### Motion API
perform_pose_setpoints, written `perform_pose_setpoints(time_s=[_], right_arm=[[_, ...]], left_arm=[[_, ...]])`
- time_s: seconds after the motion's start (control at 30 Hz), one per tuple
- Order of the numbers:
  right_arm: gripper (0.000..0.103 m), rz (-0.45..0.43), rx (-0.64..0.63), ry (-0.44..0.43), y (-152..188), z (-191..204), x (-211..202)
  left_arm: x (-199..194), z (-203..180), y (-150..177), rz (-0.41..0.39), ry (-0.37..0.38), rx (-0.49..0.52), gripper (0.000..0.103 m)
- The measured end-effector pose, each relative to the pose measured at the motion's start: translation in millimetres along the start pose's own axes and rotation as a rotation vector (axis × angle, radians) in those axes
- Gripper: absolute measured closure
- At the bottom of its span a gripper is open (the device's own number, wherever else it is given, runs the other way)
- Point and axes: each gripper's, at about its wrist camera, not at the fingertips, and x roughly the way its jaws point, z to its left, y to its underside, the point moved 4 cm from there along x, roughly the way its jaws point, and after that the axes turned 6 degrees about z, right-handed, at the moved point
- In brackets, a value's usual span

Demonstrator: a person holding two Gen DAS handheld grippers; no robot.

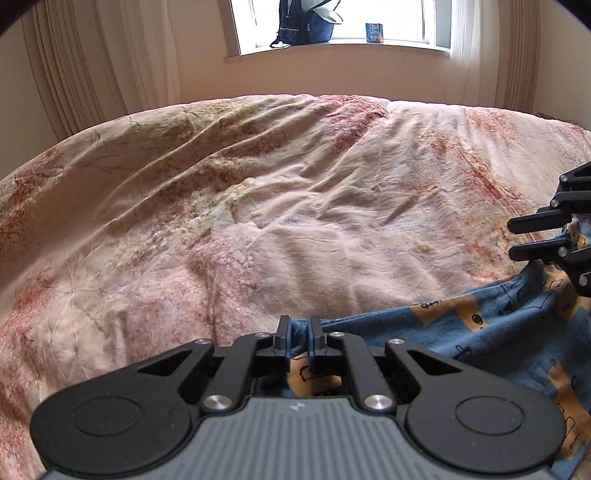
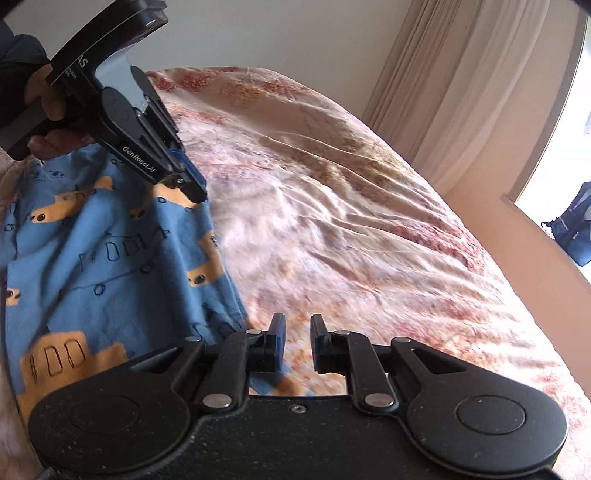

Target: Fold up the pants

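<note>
Nearest in the left wrist view, the left gripper (image 1: 299,328) is seen clenched on a bunched edge of the pants (image 1: 480,332); blue fabric is pinched between the two fingers, w/ only a narrow gap left between them. The pants, blue w/ orange submarine-like prints & dark line drawings, are spread at lower right of that view, on the bedspread (image 1: 221,192). The same grip is confirmed in the right wrist view: the left gripper (image 2: 192,184) is held in a person's hand (image 2: 51,110) at upper left, its tips biting the top edge of the pants (image 2: 110,258), the cloth being draped down from there over the bedspread (image 2: 369,221).

The right gripper (image 2: 297,339) is shown w/ jaws released: a clear gap is seen between the fingers, nothing being held, pink-red bedding visible through it. It is positioned just beside the pants' right edge. In the left wrist view the right gripper (image 1: 535,236) is seen at the far right edge, fingers apart, just above the pants.

Farther off, the wrinkled floral bedspread is seen stretching away. Beyond it, cream curtains (image 1: 92,62) and a window (image 1: 369,22) are visible; on the sill a dark blue backpack (image 1: 306,22) and a small blue box (image 1: 374,33) are set, apart from each other.
</note>
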Motion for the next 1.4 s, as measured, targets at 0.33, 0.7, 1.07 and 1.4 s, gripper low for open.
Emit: perform_pose_setpoints(time_s=[0.33, 0.7, 1.07, 1.4], right_arm=[[0.027, 0.001, 0.139, -0.045, 31, -29, -55], [0.006, -0.077, 0.041, -0.155, -13, 98, -78], [0.054, -0.026, -0.151, -0.114, -31, 178, -66], [0.07, 0.024, -0.166, -0.111, -29, 193, -51]], left_arm=[[-53, 1, 18, -0.079, 0.037, 0.032, 0.03], [-142, -14, 115, -0.053, -0.135, 0.261, 0.002], [-133, 5, 167, -0.031, -0.156, 0.252, 0.032], [-117, 5, 174, -0.014, -0.117, 0.285, 0.083]])
